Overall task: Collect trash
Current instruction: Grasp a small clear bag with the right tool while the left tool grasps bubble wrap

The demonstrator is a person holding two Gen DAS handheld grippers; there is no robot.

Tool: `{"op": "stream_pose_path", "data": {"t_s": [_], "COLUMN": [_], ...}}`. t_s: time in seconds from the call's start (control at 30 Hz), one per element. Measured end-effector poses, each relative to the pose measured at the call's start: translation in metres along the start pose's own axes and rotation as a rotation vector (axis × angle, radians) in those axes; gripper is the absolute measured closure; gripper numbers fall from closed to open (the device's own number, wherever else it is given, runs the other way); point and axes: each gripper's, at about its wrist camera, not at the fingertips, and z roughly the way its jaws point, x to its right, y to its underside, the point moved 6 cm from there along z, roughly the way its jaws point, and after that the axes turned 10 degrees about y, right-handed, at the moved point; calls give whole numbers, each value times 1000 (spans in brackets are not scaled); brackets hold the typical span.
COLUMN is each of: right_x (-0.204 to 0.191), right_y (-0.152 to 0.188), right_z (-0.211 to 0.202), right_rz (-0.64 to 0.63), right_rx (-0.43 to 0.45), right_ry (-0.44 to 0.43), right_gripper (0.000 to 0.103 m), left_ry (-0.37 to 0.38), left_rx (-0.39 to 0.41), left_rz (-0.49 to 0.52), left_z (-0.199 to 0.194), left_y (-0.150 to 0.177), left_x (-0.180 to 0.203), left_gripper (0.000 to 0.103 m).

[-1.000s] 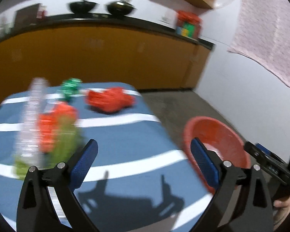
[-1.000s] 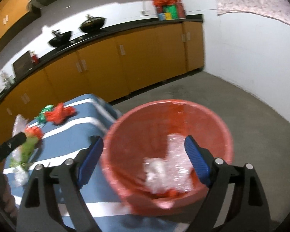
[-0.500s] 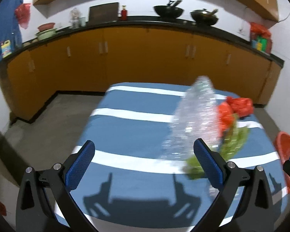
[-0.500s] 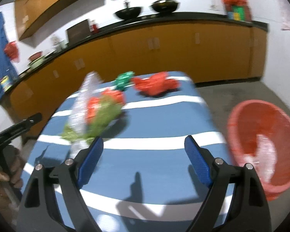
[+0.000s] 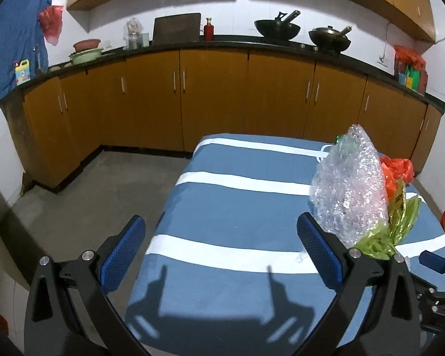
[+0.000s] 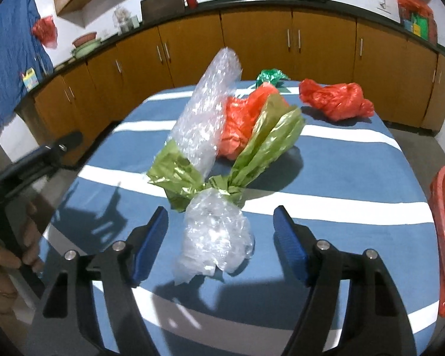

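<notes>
Both tools are over the blue striped table (image 6: 341, 178) and both are spread wide with nothing between the pads. The right gripper (image 6: 221, 231) hangs just above the near end of the clear crumpled plastic (image 6: 213, 237), which lies on the cloth between its 2 blue fingers without touching either one. Just behind that plastic sits the green wrapper (image 6: 252, 154), fanned out in 2 wings, and behind the wrapper the tall bubble wrap (image 6: 204, 118) leans up and back, with an orange bag (image 6: 237, 121) tucked against its right side. Further back from the bubble wrap, a small green foil scrap (image 6: 270, 77) and, to the right, a red bag (image 6: 335, 101) lying alone. The red bin (image 6: 442, 207) shows past the table's right edge, some clear plastic already inside.

The left gripper (image 5: 219, 255) hovers at the table's near-left corner, jaws released, the bubble wrap (image 5: 350, 187) standing beyond its right finger (image 5: 317, 255) and well apart from the left one. Wooden cabinets (image 5: 210, 98) run behind the table.
</notes>
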Motion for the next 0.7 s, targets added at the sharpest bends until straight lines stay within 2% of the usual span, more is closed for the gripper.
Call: {"op": "stream_pose_path", "data": {"t_s": [0.17, 0.23, 0.3, 0.37, 0.53, 0.7], "right_x": [-4, -5, -6, -4, 7, 37], "right_y": [5, 7, 9, 11, 13, 15], "right_z": [13, 15, 20, 21, 15, 9], "right_rz": [-30, -37, -44, -47, -42, 12], "right_rx": [-18, -23, -47, -57, -49, -43], "right_ry": [38, 36, 18, 5, 11, 44], "right_gripper": [31, 41, 59, 64, 71, 71], "left_ry": [25, 35, 38, 43, 73, 121], "left_rx": [-38, -47, -51, -61, -66, -69], "left_rz": [-36, -45, -37, -25, 5, 24], "left_z": [7, 9, 10, 12, 14, 15], "left_y": [3, 3, 5, 5, 2, -2], "left_x": [-5, -4, -1, 4, 23, 47], "left_gripper": [2, 2, 2, 2, 2, 2]}}
